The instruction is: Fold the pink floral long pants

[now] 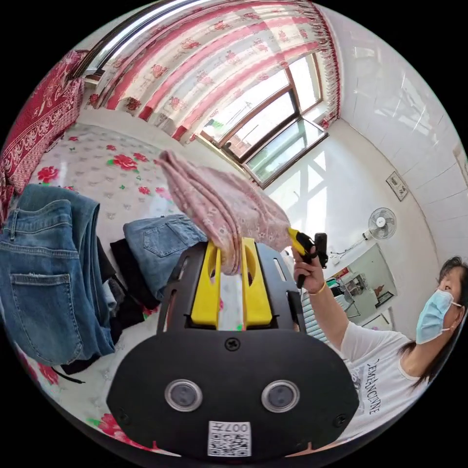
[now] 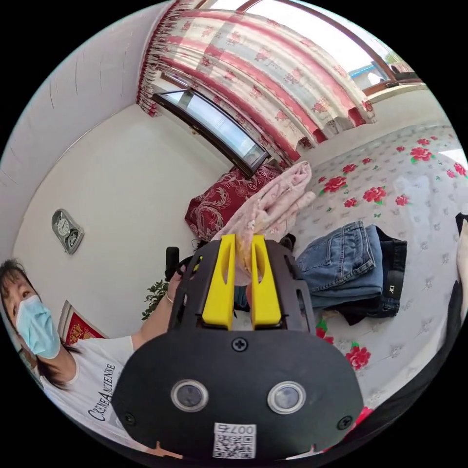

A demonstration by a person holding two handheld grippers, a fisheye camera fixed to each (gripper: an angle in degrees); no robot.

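Note:
The pink floral pants [image 1: 219,204] hang bunched in the air above the bed, stretched between both grippers. My left gripper [image 1: 230,243] is shut on one end of the cloth, which passes between its yellow jaws. In the left gripper view the right gripper [image 1: 298,241] grips the far end, held in the person's hand [image 1: 308,273]. In the right gripper view my right gripper [image 2: 239,241] is shut on the pants [image 2: 278,202], which rise in a crumpled fold beyond the jaws.
A bed with a white rose-print sheet [image 1: 102,170] lies below. Blue jeans [image 1: 44,278] and more folded denim [image 1: 161,248] with dark clothes lie on it; stacked jeans [image 2: 346,268]. A red patterned cushion [image 2: 219,200], curtains [image 1: 219,63], a wall fan [image 1: 381,224] and the masked person [image 1: 429,317].

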